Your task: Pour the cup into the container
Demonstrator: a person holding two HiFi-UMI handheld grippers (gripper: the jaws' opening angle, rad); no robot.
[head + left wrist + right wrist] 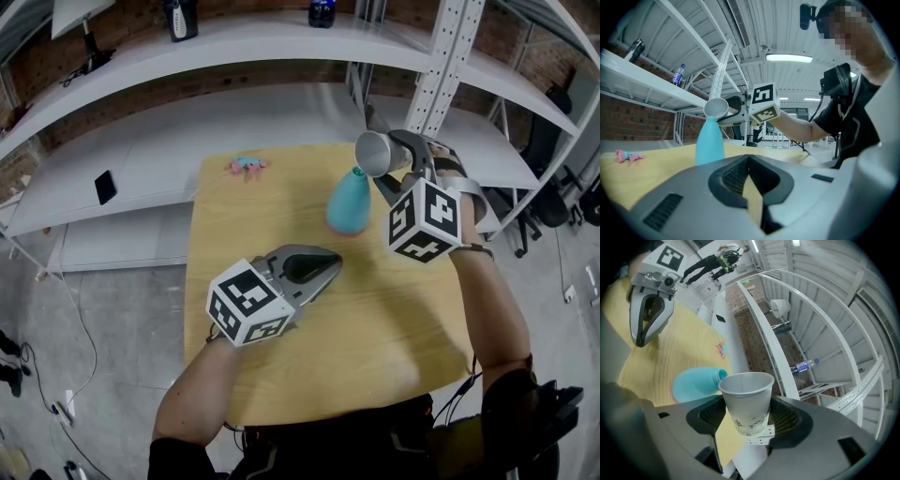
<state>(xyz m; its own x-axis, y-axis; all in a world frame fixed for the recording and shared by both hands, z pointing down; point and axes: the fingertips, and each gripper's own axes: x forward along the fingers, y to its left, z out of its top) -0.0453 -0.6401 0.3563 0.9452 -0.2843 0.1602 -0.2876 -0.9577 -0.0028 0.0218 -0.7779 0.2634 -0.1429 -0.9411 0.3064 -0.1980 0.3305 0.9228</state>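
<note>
Here the right gripper (747, 417) clamps the paper cup (373, 152), tipped at the mouth of the teal bottle (349, 204) to pour, while the left gripper (332, 263) idles near it, closed and empty.

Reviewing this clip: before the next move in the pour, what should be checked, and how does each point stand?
1. Grip on the paper cup: the right gripper has its jaws clamped on it: ok.
2. Teal bottle upright on the table, mouth uncapped: ok.
3. Cup rim at the bottle mouth, per the left gripper view: ok.
4. Bottle steadied: the left gripper is shut, empty and apart from it: not ok.
5. Anything left in the cup: cannot tell.
</note>
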